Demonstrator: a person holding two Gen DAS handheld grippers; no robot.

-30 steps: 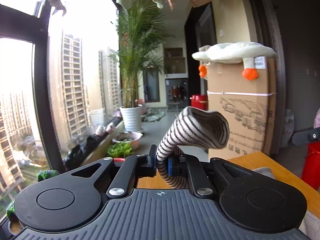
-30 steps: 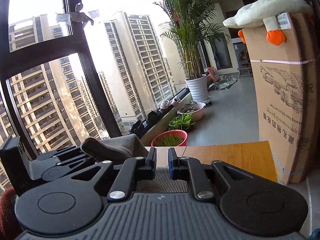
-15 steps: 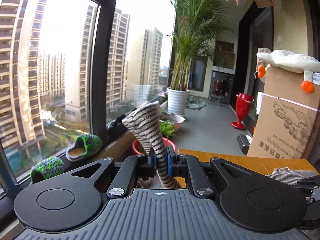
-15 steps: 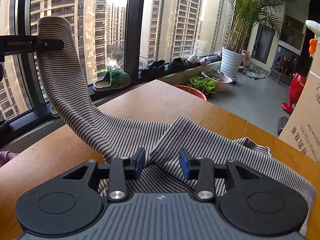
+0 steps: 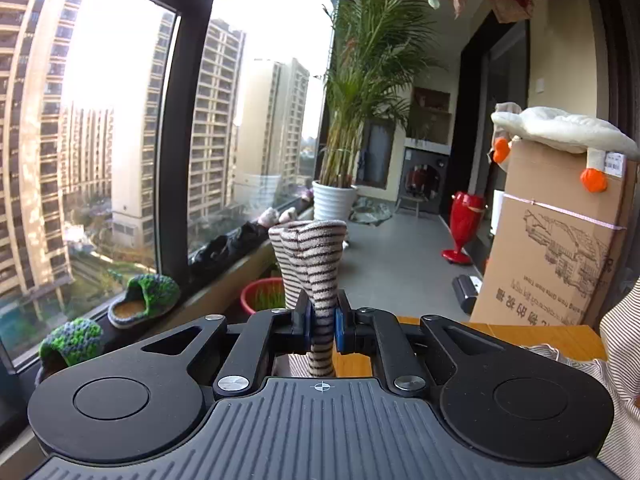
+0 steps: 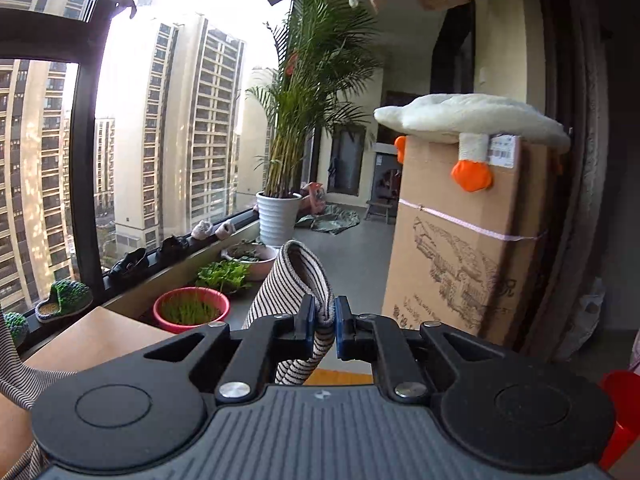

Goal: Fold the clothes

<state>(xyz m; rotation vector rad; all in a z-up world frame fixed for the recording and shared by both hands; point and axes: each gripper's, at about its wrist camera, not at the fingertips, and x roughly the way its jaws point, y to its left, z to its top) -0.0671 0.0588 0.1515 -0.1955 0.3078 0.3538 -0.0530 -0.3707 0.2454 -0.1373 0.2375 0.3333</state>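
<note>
The garment is a black-and-white striped knit top. In the left wrist view my left gripper [image 5: 322, 322] is shut on a bunched fold of the striped top [image 5: 312, 264], which sticks up past the fingertips. More of the top lies at the right edge [image 5: 616, 344] over the wooden table [image 5: 560, 336]. In the right wrist view my right gripper [image 6: 321, 324] is shut on another fold of the striped top [image 6: 296, 280], a loop rising above the jaws. Striped cloth also hangs at the left edge [image 6: 24, 376]. Both grippers are held above the table [image 6: 92, 336].
A tall cardboard box [image 6: 460, 248] with a plush goose [image 6: 472, 118] on top stands at the right beyond the table. A window [image 5: 100, 140] with slippers on its sill is at the left. A potted palm [image 6: 280, 216], planters and a red basin [image 6: 191, 308] sit beyond.
The right gripper was open over the top spread on the table; it has closed on a fold and lifted it. The left gripper keeps its hold and has shifted a little.
</note>
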